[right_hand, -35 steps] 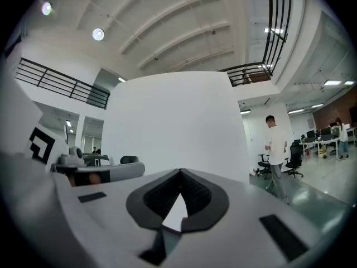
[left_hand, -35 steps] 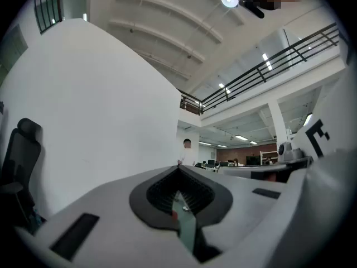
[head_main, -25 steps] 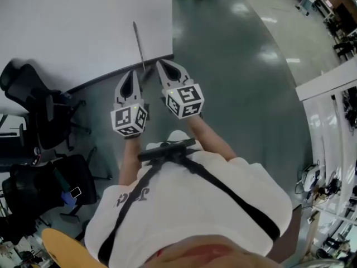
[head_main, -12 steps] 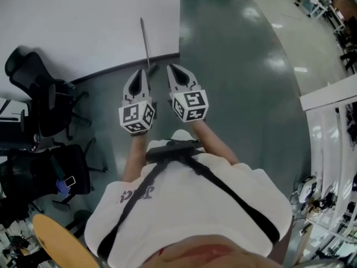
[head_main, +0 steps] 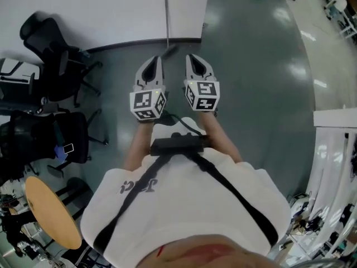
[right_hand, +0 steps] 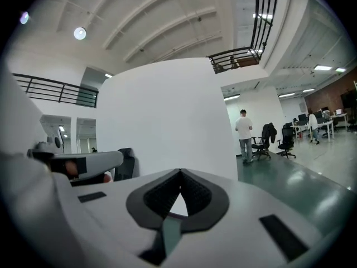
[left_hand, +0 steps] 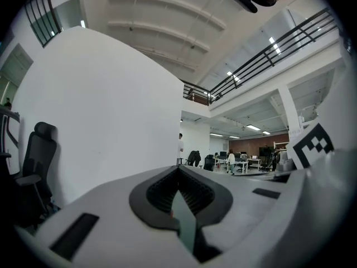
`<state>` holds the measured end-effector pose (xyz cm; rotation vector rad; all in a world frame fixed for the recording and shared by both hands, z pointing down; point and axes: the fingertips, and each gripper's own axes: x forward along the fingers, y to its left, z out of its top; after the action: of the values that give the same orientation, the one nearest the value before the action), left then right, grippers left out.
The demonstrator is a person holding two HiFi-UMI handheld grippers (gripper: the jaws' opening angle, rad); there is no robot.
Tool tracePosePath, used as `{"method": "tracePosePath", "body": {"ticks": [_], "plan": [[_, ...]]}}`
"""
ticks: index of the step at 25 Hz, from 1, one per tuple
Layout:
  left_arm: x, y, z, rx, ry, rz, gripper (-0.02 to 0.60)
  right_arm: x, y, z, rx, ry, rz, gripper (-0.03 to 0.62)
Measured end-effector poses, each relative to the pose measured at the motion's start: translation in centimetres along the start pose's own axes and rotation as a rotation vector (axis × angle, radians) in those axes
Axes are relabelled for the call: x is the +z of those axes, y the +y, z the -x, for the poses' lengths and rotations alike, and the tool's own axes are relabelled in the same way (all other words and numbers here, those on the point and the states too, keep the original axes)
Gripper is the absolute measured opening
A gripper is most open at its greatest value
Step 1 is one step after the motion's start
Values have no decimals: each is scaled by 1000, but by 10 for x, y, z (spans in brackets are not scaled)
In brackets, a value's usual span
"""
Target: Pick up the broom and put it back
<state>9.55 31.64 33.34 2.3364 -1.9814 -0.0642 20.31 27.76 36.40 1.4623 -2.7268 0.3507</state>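
The left gripper (head_main: 157, 61) and right gripper (head_main: 192, 58) are both closed and empty. The broom (head_main: 166, 21) leans against the white wall (head_main: 83, 10), just beyond their tips.

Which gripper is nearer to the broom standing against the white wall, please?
Left, narrowly. The left gripper sits just below the foot of the broom, slightly to its left; the right gripper is also below it, farther off to the right.

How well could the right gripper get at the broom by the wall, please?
Probably yes: the broom leans just ahead of the right gripper with bare floor between, though its shut jaws must open first.
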Motion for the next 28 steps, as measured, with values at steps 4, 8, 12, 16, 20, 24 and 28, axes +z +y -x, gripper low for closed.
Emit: {"method": "tracePosePath", "body": {"ticks": [4, 8, 12, 16, 20, 24, 28], "plan": [[-13, 32, -7, 15, 28, -12, 12, -12, 17, -33, 46, 32, -6, 5], [-34, 71, -35, -5, 42, 9, 11, -35, 39, -80, 93, 69, 15, 5], [-49, 103, -92, -57, 67, 17, 12, -37, 38, -136, 90, 54, 40, 5], [-34, 144, -158, -117, 47, 10, 12, -16, 29, -202, 29, 37, 56, 5], [-14, 192, -207, -165, 25, 32, 12, 4, 43, -259, 6, 22, 63, 5], [-18, 219, -245, -245, 53, 11, 12, 7, 49, -312, -28, 20, 46, 5], [-29, 246, -269, -302, 82, 7, 12, 9, 55, -351, -29, -25, -60, 5]]}}
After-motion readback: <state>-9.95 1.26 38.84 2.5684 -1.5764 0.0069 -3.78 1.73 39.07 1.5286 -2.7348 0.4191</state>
